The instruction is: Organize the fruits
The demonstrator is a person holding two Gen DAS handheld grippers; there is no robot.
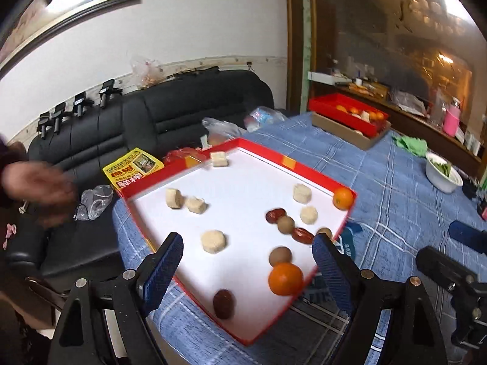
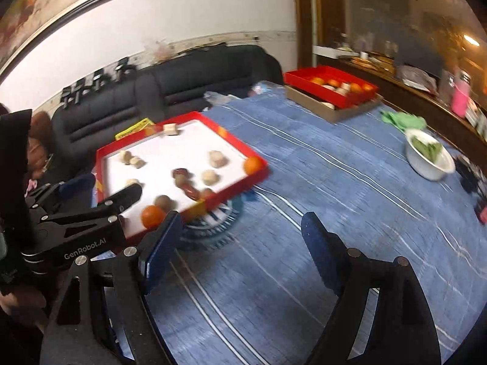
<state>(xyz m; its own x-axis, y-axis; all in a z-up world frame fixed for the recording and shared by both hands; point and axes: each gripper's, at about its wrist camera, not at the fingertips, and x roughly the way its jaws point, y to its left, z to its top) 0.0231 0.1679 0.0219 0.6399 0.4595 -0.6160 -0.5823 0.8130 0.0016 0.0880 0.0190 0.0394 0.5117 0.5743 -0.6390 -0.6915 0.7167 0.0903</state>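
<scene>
Blue checked cloth covers the bench [image 2: 304, 182]; near its left edge sits a red tray [image 1: 307, 167] of loose fruit. Both tongs, left [image 1: 248, 269] and right [image 2: 240, 243], stand spread, empty. That near orange [image 1: 285, 278] looks firm, round, likely to roll; I'd pinch across its middle.

Bare blue tablecloth [image 2: 304, 182] lies open between the red tray [image 2: 231, 188] and white bowl [image 2: 430, 159].

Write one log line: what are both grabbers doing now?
left gripper: jaws open, empty, over red tray | right gripper: jaws open, empty, over blue tablecloth | near orange: untouched
</scene>
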